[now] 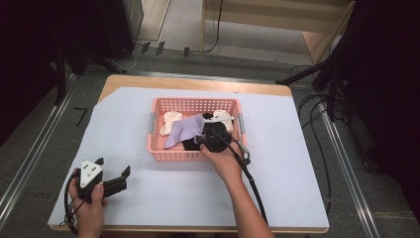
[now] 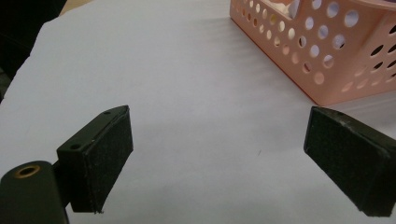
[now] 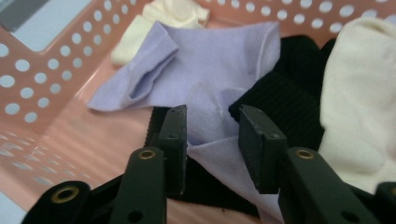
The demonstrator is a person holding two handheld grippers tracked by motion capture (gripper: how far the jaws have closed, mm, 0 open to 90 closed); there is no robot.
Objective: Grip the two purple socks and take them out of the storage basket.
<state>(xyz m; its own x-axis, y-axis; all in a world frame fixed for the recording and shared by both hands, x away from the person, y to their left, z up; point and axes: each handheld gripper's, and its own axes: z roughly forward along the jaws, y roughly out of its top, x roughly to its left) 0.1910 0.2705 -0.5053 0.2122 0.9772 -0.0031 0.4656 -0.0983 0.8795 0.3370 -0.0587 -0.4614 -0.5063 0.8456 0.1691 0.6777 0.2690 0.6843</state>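
Note:
A pink perforated basket stands in the middle of the table and holds several socks. A lavender sock lies across a black sock, with cream socks beside and behind them. My right gripper reaches down into the basket. Its jaws stand apart on either side of a raised fold of the lavender sock, and the pads do not press on it. My left gripper rests open over the white table cover at the front left, well clear of the basket, with nothing between its jaws.
A white sheet covers the wooden table. In the left gripper view the basket's corner is up and to the right of the left gripper. Cables and dark stands line the floor around the table.

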